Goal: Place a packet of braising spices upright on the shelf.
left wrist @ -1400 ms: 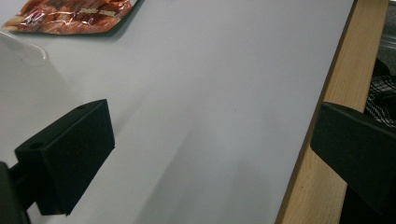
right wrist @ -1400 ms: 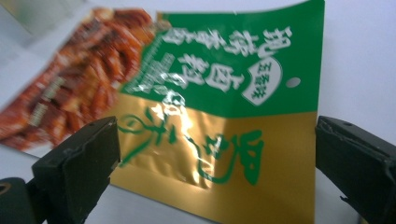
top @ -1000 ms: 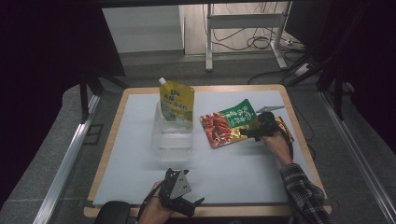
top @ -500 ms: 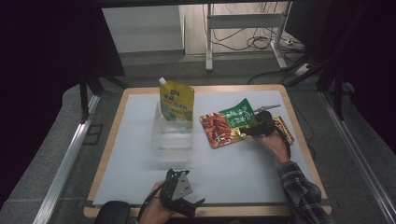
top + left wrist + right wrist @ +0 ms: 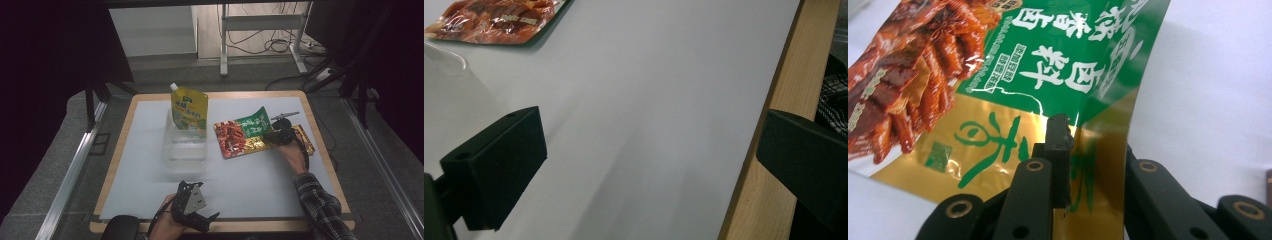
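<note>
Now my right gripper has just been closing its jaws on the green-and-gold edge of the snack pouch, which lies right of the clear container. My left gripper rests wide apart, holding nothing, near the table's front edge.

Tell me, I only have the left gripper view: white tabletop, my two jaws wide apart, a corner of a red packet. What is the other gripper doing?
Observer: The right gripper has just been closing and now pinches the gold edge of the snack packet.
Operator: Is the packet flat?
Observer: No. In the high view its green end curls up off the white mat.
Operator: Anything else near it?
Observer: A yellow spouted pouch stands upright in a clear container, left of the packet.
</note>
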The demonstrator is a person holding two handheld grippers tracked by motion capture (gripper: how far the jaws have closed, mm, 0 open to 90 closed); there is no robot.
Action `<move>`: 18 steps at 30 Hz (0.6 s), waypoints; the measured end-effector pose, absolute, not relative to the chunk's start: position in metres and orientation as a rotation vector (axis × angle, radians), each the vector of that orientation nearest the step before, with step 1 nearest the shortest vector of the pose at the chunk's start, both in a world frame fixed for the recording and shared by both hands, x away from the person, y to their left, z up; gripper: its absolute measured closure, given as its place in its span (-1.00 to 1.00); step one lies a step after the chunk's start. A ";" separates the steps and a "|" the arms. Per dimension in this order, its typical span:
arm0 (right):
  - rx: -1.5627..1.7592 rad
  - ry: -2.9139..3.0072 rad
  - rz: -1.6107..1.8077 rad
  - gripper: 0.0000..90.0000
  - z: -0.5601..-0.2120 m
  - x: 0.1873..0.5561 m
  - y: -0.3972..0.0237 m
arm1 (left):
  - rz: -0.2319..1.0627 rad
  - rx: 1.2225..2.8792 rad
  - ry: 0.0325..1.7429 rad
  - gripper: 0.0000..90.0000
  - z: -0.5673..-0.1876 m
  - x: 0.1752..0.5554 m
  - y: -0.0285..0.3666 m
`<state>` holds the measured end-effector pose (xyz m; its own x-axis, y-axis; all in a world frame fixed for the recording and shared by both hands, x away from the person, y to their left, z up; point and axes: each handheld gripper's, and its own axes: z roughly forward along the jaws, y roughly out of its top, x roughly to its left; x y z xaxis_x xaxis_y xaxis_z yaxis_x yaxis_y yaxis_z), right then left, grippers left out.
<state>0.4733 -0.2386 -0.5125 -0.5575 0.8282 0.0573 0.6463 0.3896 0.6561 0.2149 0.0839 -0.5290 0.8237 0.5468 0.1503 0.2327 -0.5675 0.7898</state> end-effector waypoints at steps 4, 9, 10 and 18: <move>1.295 2.365 0.929 0.96 -0.510 0.472 -0.236 | 0.491 2.184 0.565 -1.00 -0.529 0.215 0.084; 1.288 2.356 0.942 0.97 -0.503 0.470 -0.236 | 0.495 2.178 0.571 -1.00 -0.529 0.215 0.085; 1.282 2.355 0.948 0.97 -0.501 0.470 -0.236 | 0.496 2.179 0.571 -1.00 -0.529 0.215 0.085; 1.263 2.332 1.034 0.97 -0.486 0.468 -0.238 | 0.502 2.175 0.572 -1.00 -0.528 0.215 0.085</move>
